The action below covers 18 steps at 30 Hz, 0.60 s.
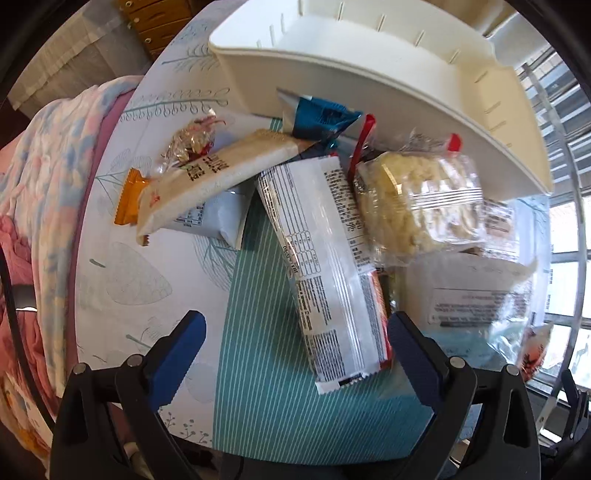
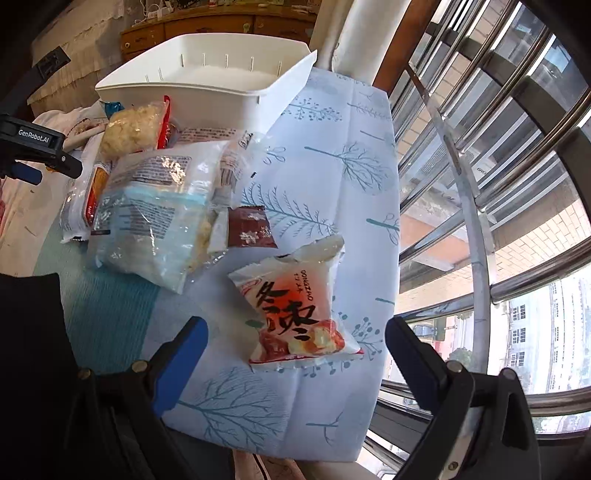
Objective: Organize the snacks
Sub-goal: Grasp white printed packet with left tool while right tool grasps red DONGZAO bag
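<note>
A pile of snack packets lies on the table in front of a white plastic bin (image 1: pixel 369 70), which is empty in the right wrist view (image 2: pixel 221 70). My left gripper (image 1: pixel 295 350) is open just above the near end of a long white packet (image 1: pixel 325 258). Beside the packet lie a clear pack of pale cakes (image 1: pixel 417 199), a beige bar (image 1: pixel 214 177) and a blue wrapper (image 1: pixel 317 118). My right gripper (image 2: pixel 295 354) is open over a red-and-white jujube packet (image 2: pixel 295 314). A large clear bag (image 2: pixel 155 221) and a small brown sachet (image 2: pixel 249 227) lie beyond it.
The table wears a white cloth with tree prints (image 2: pixel 332 166) and a teal striped patch (image 1: pixel 266 369). A window with metal bars (image 2: pixel 480 184) runs along the right table edge. Pink floral bedding (image 1: pixel 37 221) lies left. A wooden dresser (image 2: pixel 207 26) stands behind the bin.
</note>
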Tool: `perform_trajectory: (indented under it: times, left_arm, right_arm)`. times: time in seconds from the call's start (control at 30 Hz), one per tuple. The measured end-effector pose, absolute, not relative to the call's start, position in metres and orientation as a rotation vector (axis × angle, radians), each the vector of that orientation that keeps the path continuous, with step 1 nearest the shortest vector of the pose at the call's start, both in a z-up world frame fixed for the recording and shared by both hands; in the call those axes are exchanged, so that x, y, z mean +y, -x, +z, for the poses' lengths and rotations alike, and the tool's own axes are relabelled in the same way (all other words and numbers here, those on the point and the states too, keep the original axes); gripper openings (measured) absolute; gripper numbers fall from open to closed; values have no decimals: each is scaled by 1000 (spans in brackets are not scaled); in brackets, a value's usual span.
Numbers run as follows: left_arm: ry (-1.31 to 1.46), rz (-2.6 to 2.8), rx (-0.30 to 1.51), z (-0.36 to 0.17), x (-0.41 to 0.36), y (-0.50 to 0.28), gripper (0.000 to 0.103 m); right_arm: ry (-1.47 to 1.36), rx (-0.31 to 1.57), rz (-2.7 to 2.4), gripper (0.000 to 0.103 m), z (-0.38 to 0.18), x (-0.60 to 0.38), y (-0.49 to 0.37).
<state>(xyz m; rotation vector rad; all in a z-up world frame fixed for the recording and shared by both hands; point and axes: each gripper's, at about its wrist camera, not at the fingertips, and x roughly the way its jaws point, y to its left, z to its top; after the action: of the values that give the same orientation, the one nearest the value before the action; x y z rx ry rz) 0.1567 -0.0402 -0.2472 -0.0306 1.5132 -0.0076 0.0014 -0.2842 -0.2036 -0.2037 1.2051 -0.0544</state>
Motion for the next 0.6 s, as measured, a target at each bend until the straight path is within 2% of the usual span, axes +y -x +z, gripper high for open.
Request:
perform_trajectory:
  times: [0.3,0.4,0.6]
  left_arm:
    - [65,23,1516,-273,-48,-169,97]
    - [78,25,1518,-282,-50,-173,92]
    - [119,27,1542,-296,-54,-178,76]
  right_arm:
    - [200,1227,25,97,-231,-303,-11]
    - [207,1221,52,97,-238,-303,-14]
    - [219,1254,81,83,-255,-305,-21]
